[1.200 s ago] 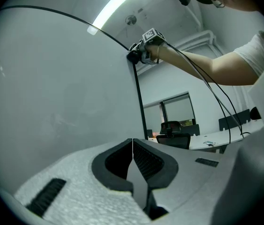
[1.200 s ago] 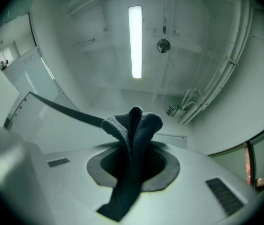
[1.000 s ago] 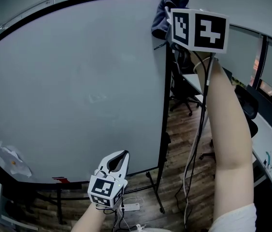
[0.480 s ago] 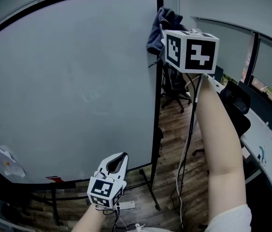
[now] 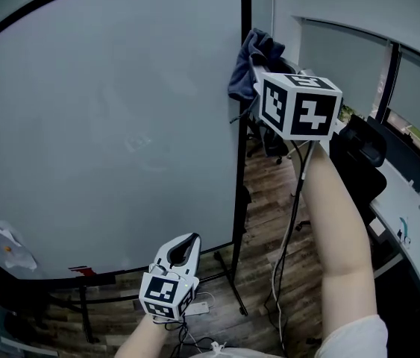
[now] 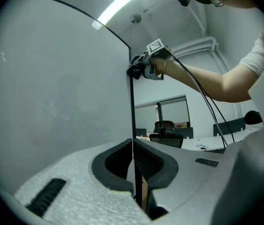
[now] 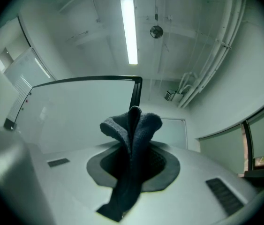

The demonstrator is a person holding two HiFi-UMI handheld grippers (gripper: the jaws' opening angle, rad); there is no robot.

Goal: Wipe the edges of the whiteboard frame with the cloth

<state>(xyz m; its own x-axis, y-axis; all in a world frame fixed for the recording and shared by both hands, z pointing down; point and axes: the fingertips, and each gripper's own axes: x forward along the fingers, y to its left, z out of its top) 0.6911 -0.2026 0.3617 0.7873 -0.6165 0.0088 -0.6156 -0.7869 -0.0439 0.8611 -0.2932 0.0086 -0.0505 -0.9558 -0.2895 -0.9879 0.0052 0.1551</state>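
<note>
Up in the upper centre of the head view, the right gripper [image 5: 263,86] has its fingers clamped on the dark blue cloth [image 5: 248,60], which touches the black right edge of the whiteboard frame [image 5: 244,21]. At bottom centre, the left gripper [image 5: 188,243] has its fingers closed together, holding nothing.

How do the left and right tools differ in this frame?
Grip: the right tool is shut on a dark blue cloth; the left tool has its jaws together with nothing between them.
Pose: the right tool is raised on an outstretched arm, holding the cloth at the whiteboard's black right frame edge; the left tool sits low, near the board's bottom, apart from that edge.
Both carry a cube with square markers.
</note>
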